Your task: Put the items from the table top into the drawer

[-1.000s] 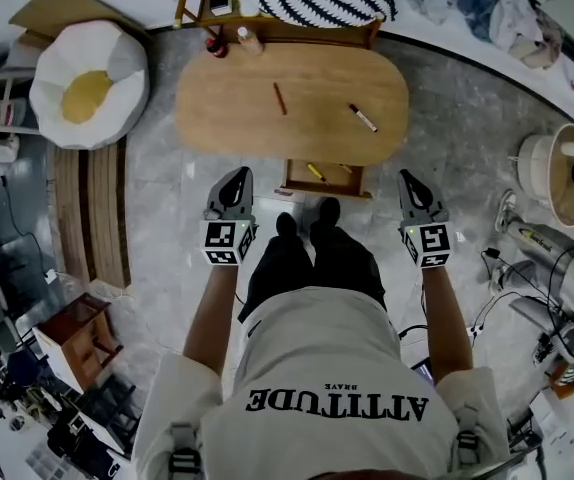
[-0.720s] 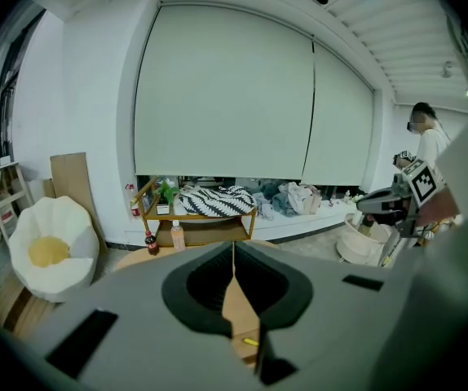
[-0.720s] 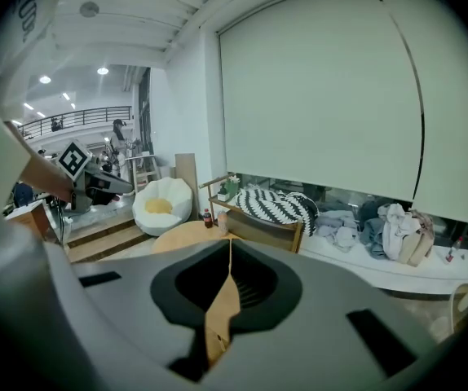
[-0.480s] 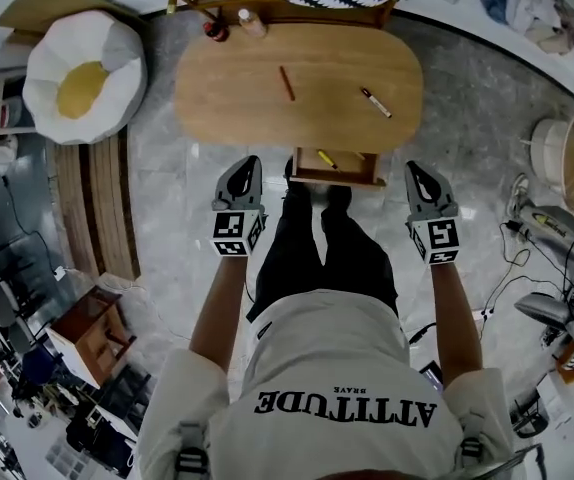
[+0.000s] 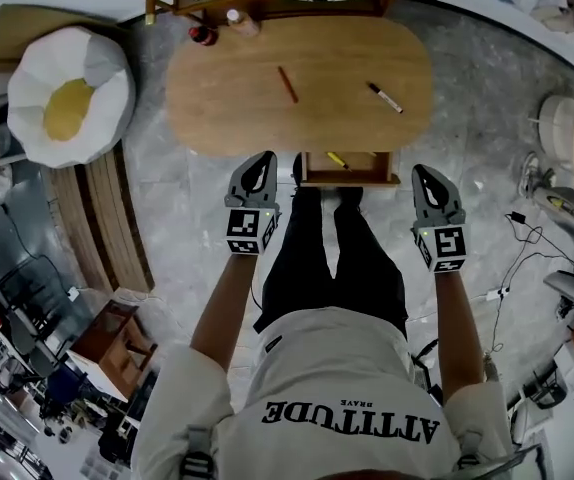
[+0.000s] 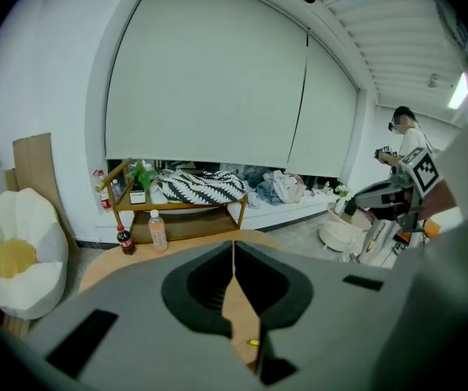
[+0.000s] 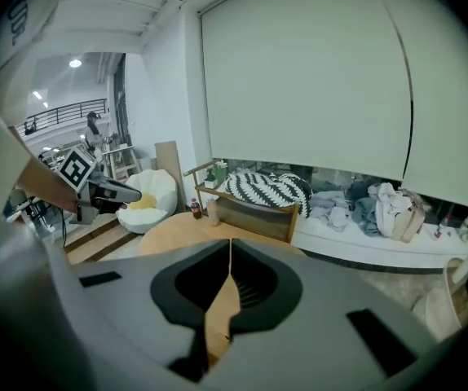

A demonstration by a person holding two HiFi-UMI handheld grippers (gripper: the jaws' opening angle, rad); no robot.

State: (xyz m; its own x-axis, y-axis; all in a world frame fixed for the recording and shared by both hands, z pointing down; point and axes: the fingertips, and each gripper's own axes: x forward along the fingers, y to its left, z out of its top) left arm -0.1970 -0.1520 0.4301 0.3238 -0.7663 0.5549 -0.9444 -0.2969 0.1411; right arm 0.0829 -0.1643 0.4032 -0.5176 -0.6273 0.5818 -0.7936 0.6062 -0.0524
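Left claw (image 5: 260, 158), right claw (image 5: 426, 172) closed — pencil (image 5: 287, 84), marker (image 5: 385, 97) on table (image 5: 222, 103)

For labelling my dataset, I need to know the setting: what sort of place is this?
Probably a living-room corner, perhaps staged in a workspace: a low oval wooden table with an open drawer, an egg-shaped beanbag, and piled clothes by the window. Equipment crowds the floor.
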